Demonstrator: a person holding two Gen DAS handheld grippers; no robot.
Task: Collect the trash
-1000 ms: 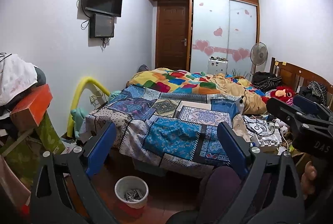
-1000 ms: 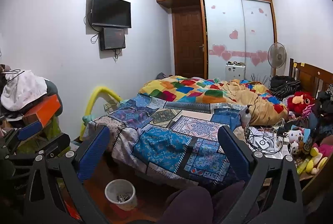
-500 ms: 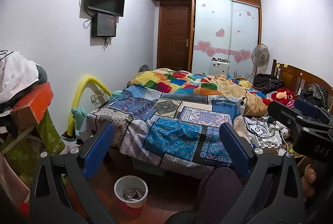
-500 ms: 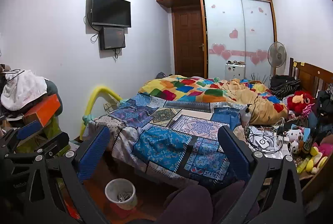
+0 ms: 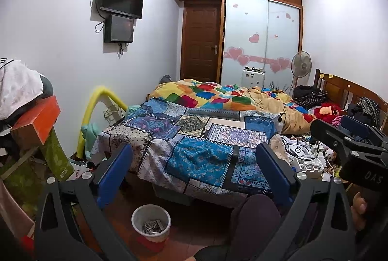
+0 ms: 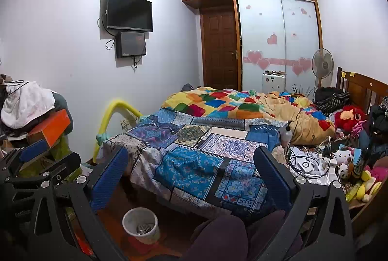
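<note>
A small white waste bin [image 5: 150, 222] with scraps inside stands on the red floor at the foot of the bed; it also shows in the right wrist view [image 6: 141, 224]. My left gripper [image 5: 194, 168] is open and empty, held in the air above the bin and facing the bed. My right gripper [image 6: 190, 170] is open and empty at about the same height. The right gripper shows at the right edge of the left wrist view [image 5: 349, 147]; the left gripper shows at the left edge of the right wrist view [image 6: 41, 164]. No loose trash is plainly visible.
A bed [image 5: 206, 139] with patchwork quilts fills the middle. Cables, chargers and toys [image 6: 315, 164] clutter its right side. A pile with an orange box [image 5: 36, 120] stands at the left. A knee [image 6: 218, 236] is at the bottom. A fan [image 5: 300, 66] and wardrobe stand at the back.
Both views have shifted only slightly; the left gripper drifted a little. Both grippers stay open and empty.
</note>
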